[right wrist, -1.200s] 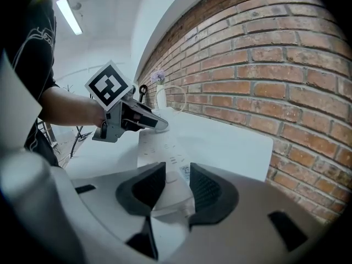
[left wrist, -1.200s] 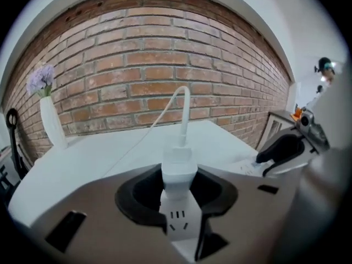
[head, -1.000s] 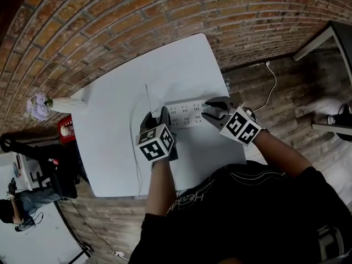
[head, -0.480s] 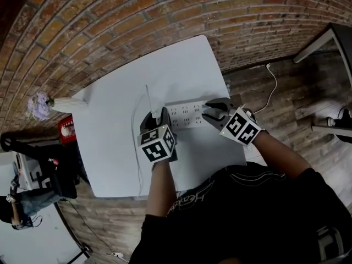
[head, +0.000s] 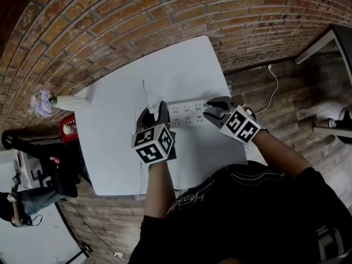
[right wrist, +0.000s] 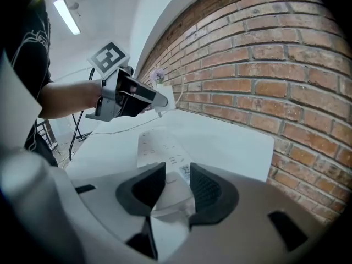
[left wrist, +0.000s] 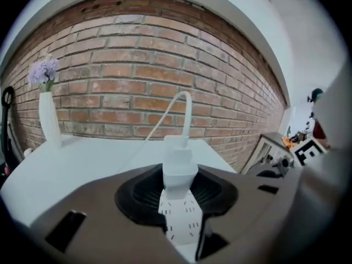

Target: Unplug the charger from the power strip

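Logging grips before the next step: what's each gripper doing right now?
Left gripper: closed on the charger.
Right gripper: closed on the end of the power strip.

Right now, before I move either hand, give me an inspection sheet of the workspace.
Surface: white table, set against the wall.
Job's things: power strip lies flat on the table; charger appears lifted clear of it.
Clutter: vase of purple flowers at the table's left edge.
Grippers: left gripper jaws shut on the charger; right gripper jaws clamp the strip's end.
Cables: charger's white cable arcs up and trails over the table; another white lead lies on the floor at right.
Surroundings: brick wall, wood floor, a person at lower left.
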The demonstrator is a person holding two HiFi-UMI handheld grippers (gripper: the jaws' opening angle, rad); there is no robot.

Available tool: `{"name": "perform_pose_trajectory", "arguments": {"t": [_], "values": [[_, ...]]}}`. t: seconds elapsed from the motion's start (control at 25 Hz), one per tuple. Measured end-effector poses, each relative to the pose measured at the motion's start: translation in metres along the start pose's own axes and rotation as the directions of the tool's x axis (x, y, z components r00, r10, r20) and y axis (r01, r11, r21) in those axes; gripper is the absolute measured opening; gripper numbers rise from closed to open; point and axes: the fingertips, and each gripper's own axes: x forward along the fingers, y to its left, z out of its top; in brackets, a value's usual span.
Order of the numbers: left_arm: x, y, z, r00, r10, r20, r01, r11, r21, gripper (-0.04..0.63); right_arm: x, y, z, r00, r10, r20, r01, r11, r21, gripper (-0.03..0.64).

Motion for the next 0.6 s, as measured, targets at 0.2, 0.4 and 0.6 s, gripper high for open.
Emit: {"name": "perform_pose_trajectory", "arguments": {"t": [0.2, 0.4, 0.6], "values": [[-0.022, -0.019, 0.011, 0.991, -0.127, 0.045, 0.131, 0.988, -0.083, 0.135, 0.001, -0.004, 0.001, 0.998, 0.059, 0.022, -0.062, 0.987, 0.146, 0.134], [-0.06, -0.034, 0.016, 0.971, -0.22, 0.098, 0.236, 0.953, -0.193, 0.135, -0.035, -0.018, 0.028, 0.993, 0.007, 0.118, -0.036, 0.97, 0.241, 0.036], [-0.111, -0.052, 0.02, 0.944, -0.294, 0.15, 0.323, 0.917, -0.235, 0.135, -0.093, 0.001, 0.084, 0.943, 0.043, 0.33, -0.152, 0.938, 0.311, 0.007]]}}
